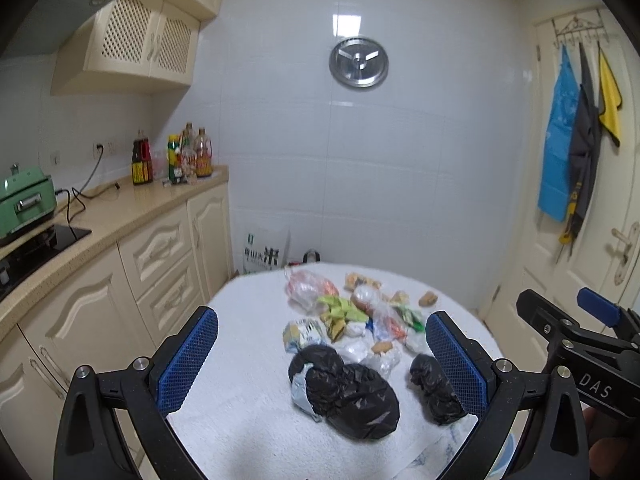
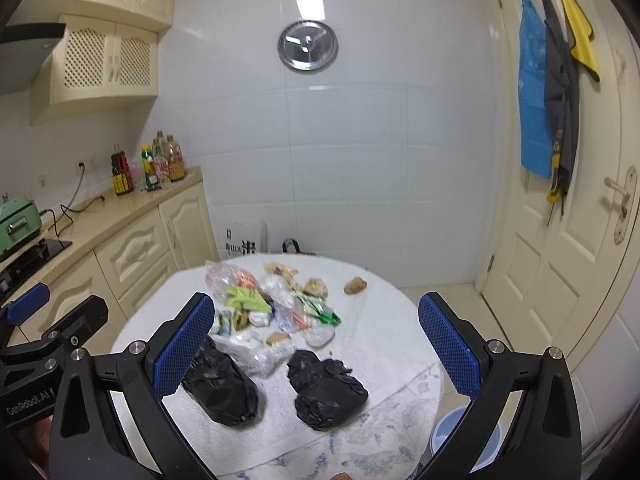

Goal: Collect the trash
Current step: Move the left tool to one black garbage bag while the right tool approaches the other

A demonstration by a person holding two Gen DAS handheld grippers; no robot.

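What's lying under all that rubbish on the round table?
A white towel-like cloth covers the round table, and the wrappers and two black bags rest on it. A patterned layer peeks out at the near edge. The tabletop itself is hidden.

A: Lighting even, cool, fairly bright. Square glare patch on the white wall tiles [image 1: 346, 24], same in the right view.

B: Shadows?

A: Soft, faint, under the black bags [image 2: 326, 394]. Strong fisheye bowing; door [image 2: 560, 216] curves. Corners vignetted black. Far table edge [image 1: 256, 274] slightly blurred.
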